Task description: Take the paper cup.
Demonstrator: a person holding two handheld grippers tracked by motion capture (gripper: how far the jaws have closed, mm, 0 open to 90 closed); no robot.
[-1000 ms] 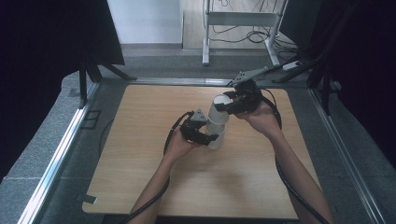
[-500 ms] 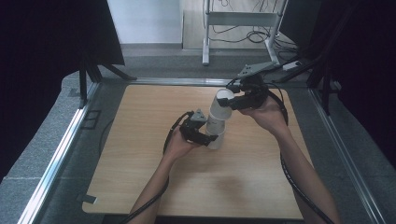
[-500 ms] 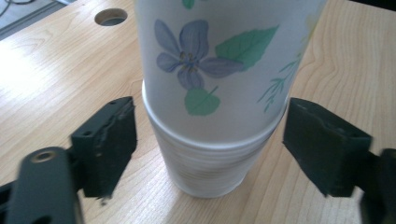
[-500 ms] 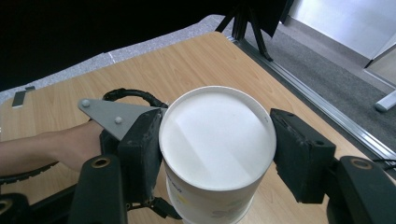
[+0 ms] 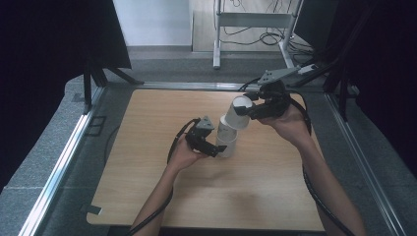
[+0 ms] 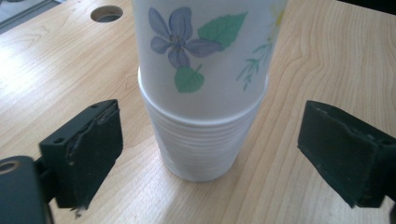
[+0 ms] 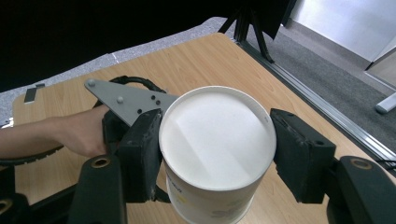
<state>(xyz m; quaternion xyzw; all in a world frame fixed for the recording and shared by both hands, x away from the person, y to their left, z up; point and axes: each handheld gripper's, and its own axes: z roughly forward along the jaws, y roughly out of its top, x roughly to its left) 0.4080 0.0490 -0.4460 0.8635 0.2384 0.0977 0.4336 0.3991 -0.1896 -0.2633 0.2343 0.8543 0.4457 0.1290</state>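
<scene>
Two paper cups occupy us here, one nested in the stack below it. In the high view we see the stack of cups (image 5: 227,142) standing inverted on the wooden surface (image 5: 147,147), near its middle, with the left hand-held gripper (image 5: 216,149) low beside its base and the left hand (image 5: 184,155) behind it. The top cup (image 5: 236,115) leans up and to the right out of the stack, its closed base held by the right hand-held gripper (image 5: 246,109), which the right hand (image 5: 290,123) carries above the surface; whether the cup's rim has come quite clear of the stack we cannot tell from this height. In the left gripper view we look along our left jaws, which have just been opening and now stand well apart on either side of the ribbed white stack of cups (image 6: 198,140), touching neither side, while the flowered top cup (image 6: 205,51) rises over it. In the right gripper view the right jaws are clamped on the top cup (image 7: 217,140), one pad against each side just below its white round base, which faces the camera. Beyond it we make out the left hand-held gripper's grey plate (image 7: 126,100) and the left hand (image 7: 79,130) over the surface (image 7: 196,65).
</scene>
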